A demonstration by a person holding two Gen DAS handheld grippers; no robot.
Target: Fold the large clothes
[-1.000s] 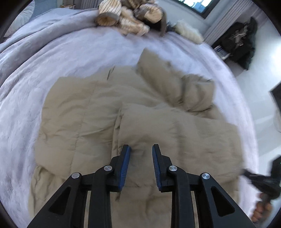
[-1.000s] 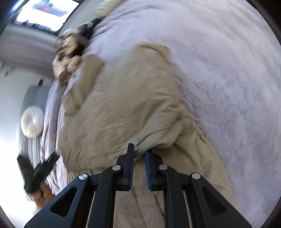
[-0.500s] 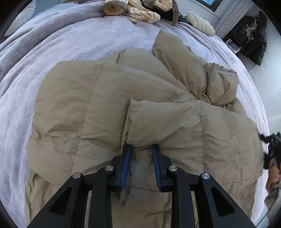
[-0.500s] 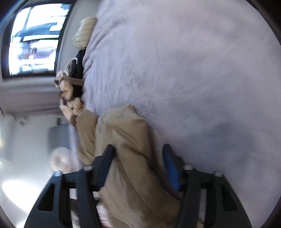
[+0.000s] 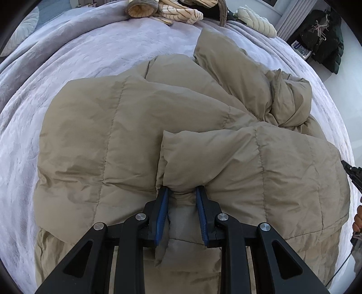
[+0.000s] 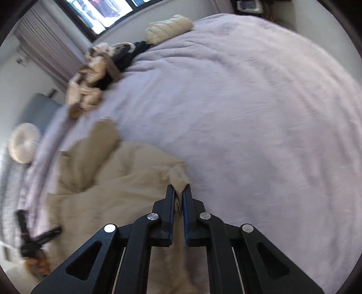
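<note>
L gripper (image 5: 182, 191) pinching a puffy fold of tan quilted jacket (image 5: 108, 135) spread on lilac bed cover (image 5: 67, 56), R gripper (image 6: 179, 188) clamped tight on jacket's edge, window (image 6: 101, 11) only in R view, dark clothes pile (image 5: 321, 34) only in L view

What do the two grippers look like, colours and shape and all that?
Both the left gripper and the right gripper are matte black, with triangular cut-out linkage arms, round silver pivot screws and blue pads lining the fingers' inner faces. No sleeve shows.

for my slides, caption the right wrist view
Right hand-held gripper pinches the tan puffer coat's edge on the lilac bedspread.
</note>
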